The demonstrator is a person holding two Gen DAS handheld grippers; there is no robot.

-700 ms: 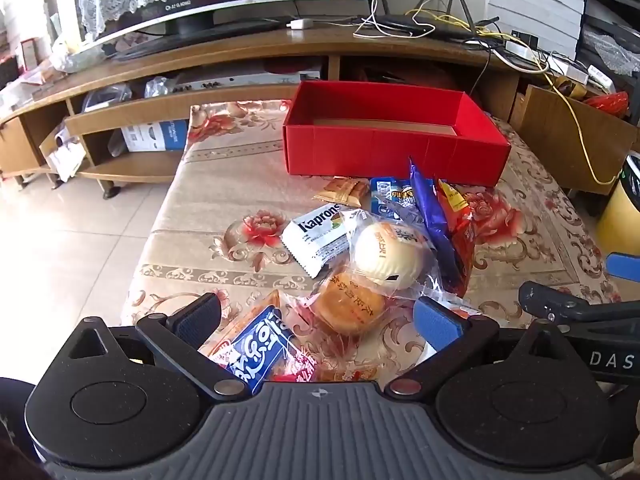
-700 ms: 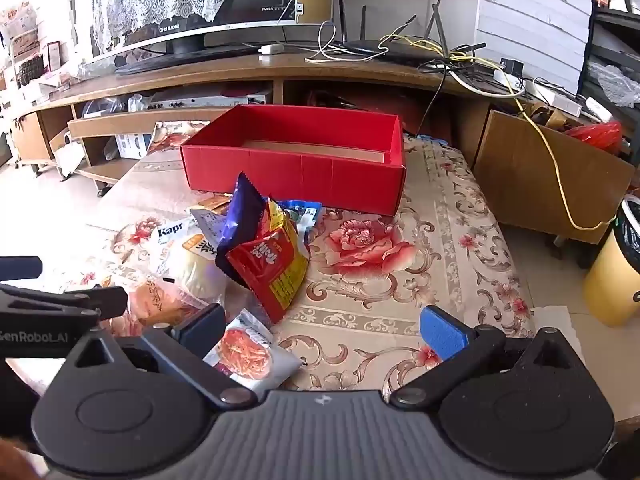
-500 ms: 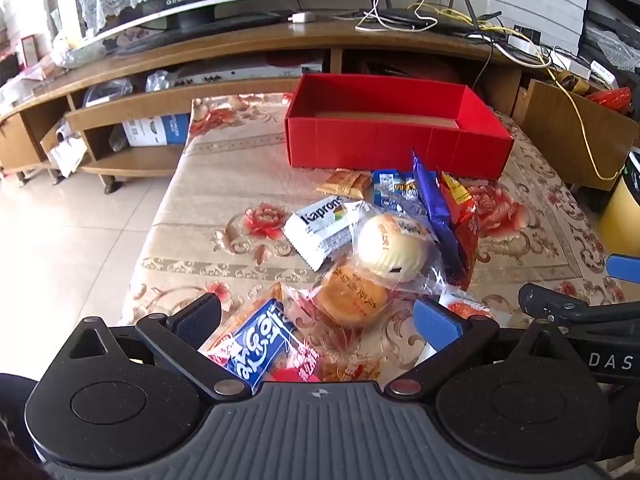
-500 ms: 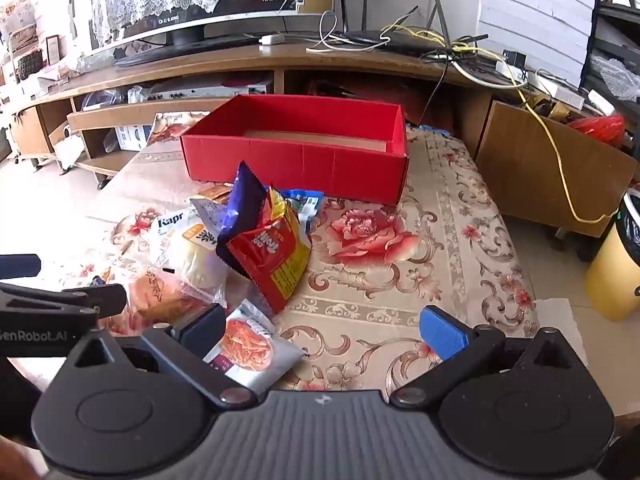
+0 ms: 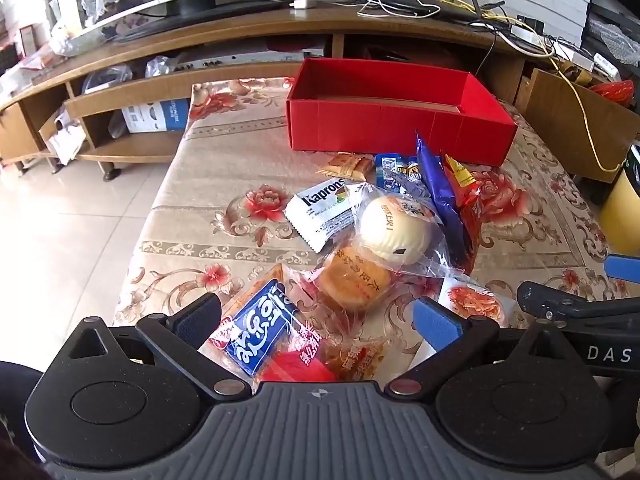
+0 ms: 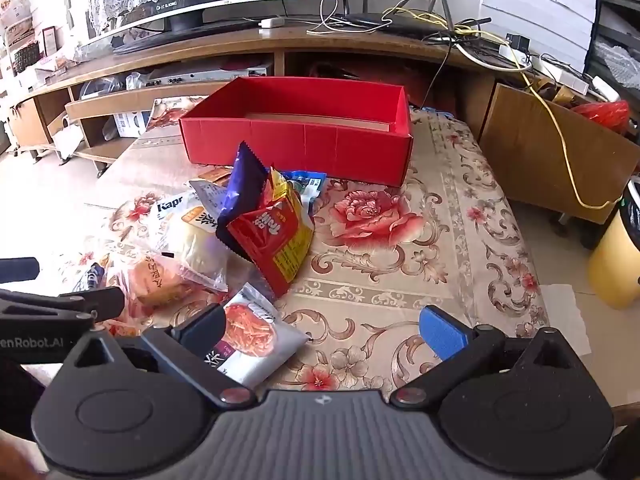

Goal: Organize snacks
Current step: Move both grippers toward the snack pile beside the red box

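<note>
A pile of snack packs lies on the flowered tablecloth (image 5: pixel 192 216) in front of an empty red box (image 5: pixel 400 128). My left gripper (image 5: pixel 316 316) is open and hovers over the near end of the pile, above a blue-labelled pack (image 5: pixel 260 336) and a wrapped brown bun (image 5: pixel 354 280). Behind those sit a wrapped white bun (image 5: pixel 394 228), a white Kaprons pack (image 5: pixel 324 212) and a blue and red bag (image 5: pixel 448 200). My right gripper (image 6: pixel 320 326) is open too, with a silver noodle pack (image 6: pixel 252 336) by its left finger and the red bag (image 6: pixel 272 236) beyond.
A long wooden TV stand (image 5: pixel 224 76) with a monitor, cables and routers runs behind the table. A brown cabinet (image 6: pixel 552 152) and a yellow bin (image 6: pixel 616 264) stand at the right. Tiled floor (image 5: pixel 60 216) lies to the left. The red box (image 6: pixel 304 136) sits at the table's far end.
Both views have shifted a little: the box and the snack pile sit slightly lower in the frames. Both grippers stay open and no snack has moved.
</note>
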